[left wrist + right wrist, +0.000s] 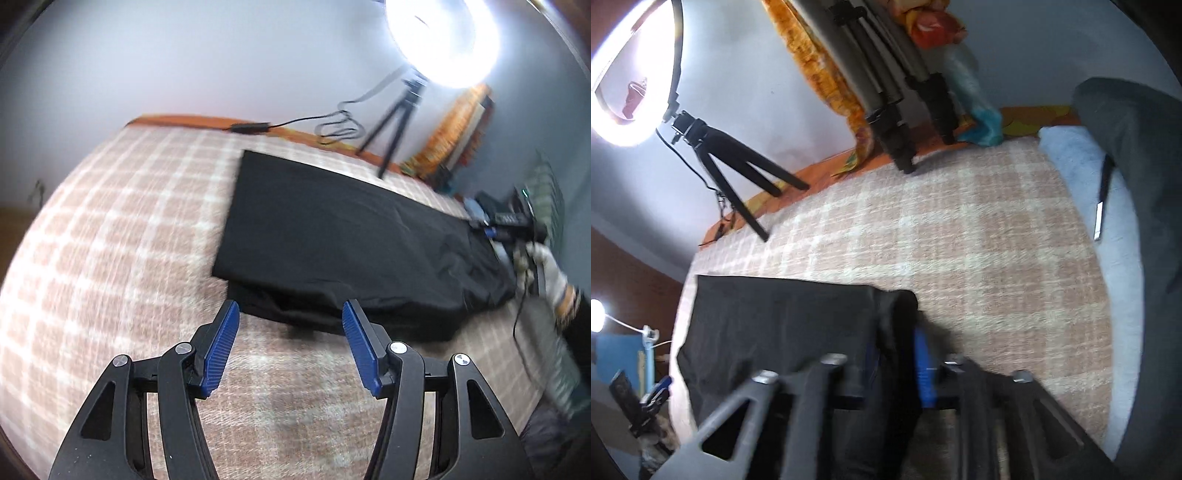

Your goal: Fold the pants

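Checked blanket (110,229); left claw (291,343) wide, empty; right claw (895,354) pinches pants (783,317).

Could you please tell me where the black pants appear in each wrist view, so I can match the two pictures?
Left wrist view: the pants lie across the middle, just beyond the open left gripper.
Right wrist view: the pants fill the lower left, one edge pinched in the right gripper.
Shared landmark: the ring light on its tripod, upper right in the left view, upper left in the right.
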Tool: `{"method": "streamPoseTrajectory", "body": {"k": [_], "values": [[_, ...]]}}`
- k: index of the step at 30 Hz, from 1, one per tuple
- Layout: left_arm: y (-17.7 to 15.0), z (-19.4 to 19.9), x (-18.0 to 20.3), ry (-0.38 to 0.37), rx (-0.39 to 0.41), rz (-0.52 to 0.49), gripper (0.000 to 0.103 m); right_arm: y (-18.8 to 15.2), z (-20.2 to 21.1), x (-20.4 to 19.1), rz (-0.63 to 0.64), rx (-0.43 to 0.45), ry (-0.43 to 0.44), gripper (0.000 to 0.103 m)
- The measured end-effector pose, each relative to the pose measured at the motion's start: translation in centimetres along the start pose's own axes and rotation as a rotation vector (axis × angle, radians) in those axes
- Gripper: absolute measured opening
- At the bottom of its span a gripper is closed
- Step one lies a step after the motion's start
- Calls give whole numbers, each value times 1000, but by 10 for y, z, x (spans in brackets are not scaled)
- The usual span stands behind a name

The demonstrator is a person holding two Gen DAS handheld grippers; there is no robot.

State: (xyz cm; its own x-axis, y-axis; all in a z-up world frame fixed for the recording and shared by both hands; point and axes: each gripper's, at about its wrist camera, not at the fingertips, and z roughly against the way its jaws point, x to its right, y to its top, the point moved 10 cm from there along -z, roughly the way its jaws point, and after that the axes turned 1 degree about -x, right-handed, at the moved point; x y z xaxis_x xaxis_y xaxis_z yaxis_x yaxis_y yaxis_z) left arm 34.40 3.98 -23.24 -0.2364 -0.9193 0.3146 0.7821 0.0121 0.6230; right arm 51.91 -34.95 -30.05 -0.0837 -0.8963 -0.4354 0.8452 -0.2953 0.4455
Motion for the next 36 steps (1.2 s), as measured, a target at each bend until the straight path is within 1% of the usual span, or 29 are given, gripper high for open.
{"method": "streamPoseTrajectory", "body": {"k": [1, 2, 3, 5, 6, 8, 9, 10, 12, 13, 15, 17, 18, 21, 23, 25, 26, 30, 34, 35, 36], "values": [[0, -2, -3, -7, -6, 35, 57, 0, 2, -3, 9, 8, 1, 41], [-1, -3, -4, -16, -9, 66, 57, 0, 3, -6, 24, 15, -8, 41], [-2, -5, -7, -25, -12, 105, 57, 1, 5, -7, 41, 23, -33, 42], [-3, -8, -9, -46, -20, 160, 57, 0, 11, -11, 62, 32, -59, 46], [-3, -10, -9, -55, -20, 176, 57, -1, 15, -11, 62, 44, -74, 46], [-4, -10, -11, -43, -12, 185, 57, -4, 29, -16, 78, 70, -102, 47], [-3, -11, -15, -39, -7, 200, 57, -7, 33, -20, 95, 74, -102, 47], [-2, -11, -18, -50, -6, 223, 57, -9, 38, -27, 119, 79, -106, 47], [0, -14, -28, -64, -3, 273, 57, -17, 50, -39, 198, 97, -171, 51], [1, -16, -30, -67, -5, 281, 57, -21, 55, -47, 234, 105, -182, 53], [1, -19, -34, -81, -10, 297, 57, -36, 62, -73, 308, 93, -124, 53], [1, -21, -34, -94, -5, 306, 57, -54, 64, -100, 386, 60, -68, 53], [1, -21, -34, -101, 1, 309, 55, -64, 61, -116, 434, 35, -47, 53], [0, -21, -31, -108, 4, 294, 54, -97, 48, -162, 563, -44, 21, 53], [-1, -21, -28, -107, 4, 267, 46, -121, 37, -189, 642, -100, 62, 53], [-4, -22, -27, -92, -6, 237, 36, -144, 26, -211, 719, -151, 86, 52], [-5, -23, -26, -89, -12, 226, 33, -154, 19, -221, 757, -173, 90, 51], [-7, -27, -28, -61, -24, 189, 27, -180, -11, -250, 871, -226, 67, 51], [-5, -31, -28, -33, -29, 157, 26, -195, -34, -264, 942, -257, 26, 51], [-5, -33, -28, -21, -32, 142, 22, -198, -39, -266, 956, -260, 17, 51], [-5, -35, -28, 0, -38, 120, 15, -199, -43, -266, 969, -258, 4, 51]]}}
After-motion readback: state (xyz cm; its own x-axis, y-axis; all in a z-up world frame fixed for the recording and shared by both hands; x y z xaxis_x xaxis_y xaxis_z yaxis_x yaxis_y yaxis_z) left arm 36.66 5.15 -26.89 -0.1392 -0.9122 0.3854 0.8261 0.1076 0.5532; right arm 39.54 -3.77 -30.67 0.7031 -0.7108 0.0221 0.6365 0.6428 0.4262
